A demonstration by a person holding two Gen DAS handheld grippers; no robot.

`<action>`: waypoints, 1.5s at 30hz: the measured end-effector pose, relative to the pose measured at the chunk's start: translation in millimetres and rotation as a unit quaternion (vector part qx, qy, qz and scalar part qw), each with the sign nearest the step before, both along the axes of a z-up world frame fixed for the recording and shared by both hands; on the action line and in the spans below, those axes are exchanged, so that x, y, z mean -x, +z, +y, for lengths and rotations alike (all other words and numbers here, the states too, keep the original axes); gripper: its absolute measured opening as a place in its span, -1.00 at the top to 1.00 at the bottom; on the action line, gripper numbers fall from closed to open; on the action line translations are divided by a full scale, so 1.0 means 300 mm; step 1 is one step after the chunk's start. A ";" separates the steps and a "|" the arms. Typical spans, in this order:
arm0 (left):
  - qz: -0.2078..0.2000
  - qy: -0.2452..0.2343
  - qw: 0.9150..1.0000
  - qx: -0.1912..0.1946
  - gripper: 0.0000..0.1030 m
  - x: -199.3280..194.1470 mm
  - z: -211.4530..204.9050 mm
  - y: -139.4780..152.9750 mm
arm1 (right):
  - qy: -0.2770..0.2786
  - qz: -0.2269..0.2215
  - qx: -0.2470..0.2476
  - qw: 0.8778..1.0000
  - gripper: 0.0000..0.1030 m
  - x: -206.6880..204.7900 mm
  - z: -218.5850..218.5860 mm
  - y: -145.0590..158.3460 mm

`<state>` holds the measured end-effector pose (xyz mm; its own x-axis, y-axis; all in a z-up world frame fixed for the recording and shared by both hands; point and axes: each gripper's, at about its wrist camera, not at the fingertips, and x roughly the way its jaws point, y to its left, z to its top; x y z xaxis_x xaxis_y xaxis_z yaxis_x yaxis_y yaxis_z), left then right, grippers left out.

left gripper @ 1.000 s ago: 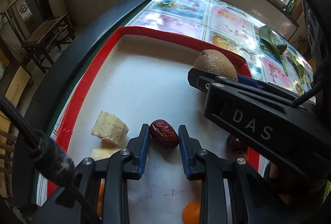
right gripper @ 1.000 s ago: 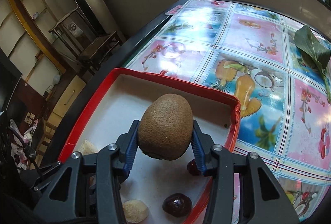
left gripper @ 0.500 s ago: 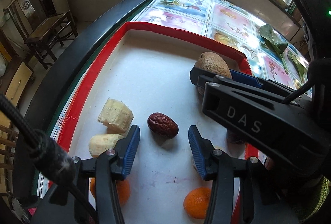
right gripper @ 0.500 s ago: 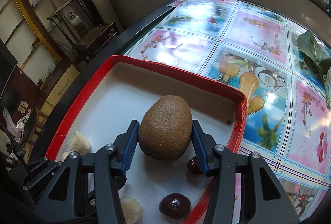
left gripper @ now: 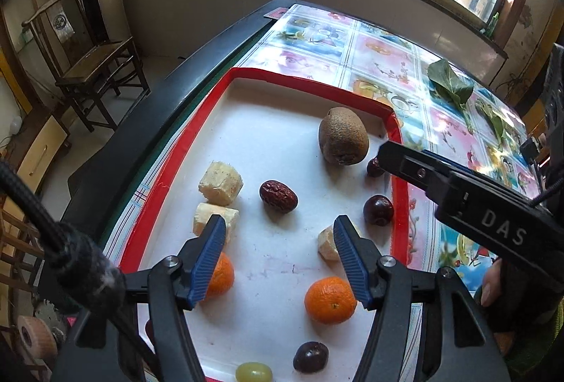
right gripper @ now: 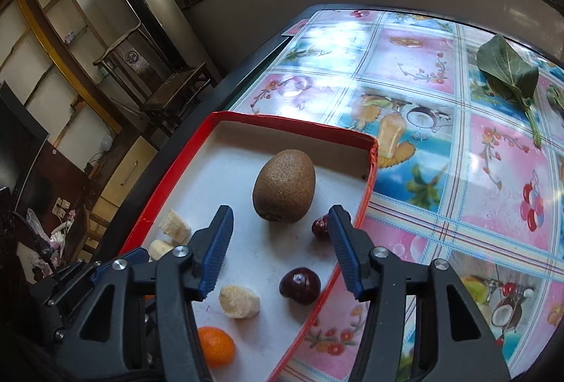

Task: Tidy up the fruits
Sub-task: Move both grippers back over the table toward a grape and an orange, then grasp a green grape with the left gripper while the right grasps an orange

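Fruit-print tablecloth point(right gripper: 458, 170) under red tray point(left gripper: 400, 177), barred windows behind; both jaws apart, empty.

The left claw point(left gripper: 278, 235) hides part of an orange point(left gripper: 220, 274) behind its left finger. Below the claw, a green grape point(left gripper: 253, 372) is cut off by the picture's edge.

left gripper point(left gripper: 278, 234): black, blue ribbed pads, silver screws | right gripper point(right gripper: 280, 227): same, "DAS"
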<state>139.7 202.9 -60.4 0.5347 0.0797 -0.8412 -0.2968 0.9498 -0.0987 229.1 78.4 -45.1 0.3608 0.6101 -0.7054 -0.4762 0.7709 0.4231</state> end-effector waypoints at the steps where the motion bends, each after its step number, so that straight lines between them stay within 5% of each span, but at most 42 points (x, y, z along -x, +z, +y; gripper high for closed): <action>1: -0.001 -0.002 1.000 -0.001 -0.23 0.002 -0.008 0.006 | -0.005 0.000 -0.005 1.000 -0.13 0.015 -0.023 0.005; 12: -0.021 -0.045 0.999 0.011 -0.27 0.023 -0.165 0.064 | -0.094 0.023 -0.041 0.994 -0.16 0.193 -0.378 -0.021; 22: -0.013 -0.116 0.993 0.018 -0.28 0.006 -0.403 0.046 | -0.208 0.043 -0.001 0.977 -0.15 0.335 -0.739 -0.124; 35: 0.005 -0.204 0.979 0.024 -0.28 -0.061 -0.721 0.004 | -0.373 0.030 0.047 0.926 -0.14 0.454 -1.134 -0.121; 38: 0.003 -0.222 0.975 0.022 -0.29 -0.094 -0.796 -0.001 | -0.423 0.026 0.077 0.902 -0.14 0.469 -1.200 -0.101; 41: 0.004 -0.235 0.971 0.032 -0.29 -0.143 -0.862 -0.004 | -0.487 0.035 0.147 0.860 -0.16 0.480 -1.271 -0.106; 45: 0.000 -0.247 0.968 0.036 -0.29 -0.213 -0.948 -0.014 | -0.497 0.049 0.165 0.851 -0.16 0.483 -1.322 -0.130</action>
<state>203.5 -81.5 -64.7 0.4919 -0.2457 -0.8353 0.1927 0.9663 -0.1707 84.2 -318.2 -84.2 0.5116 -0.1988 -0.8359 0.5053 0.8565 0.1056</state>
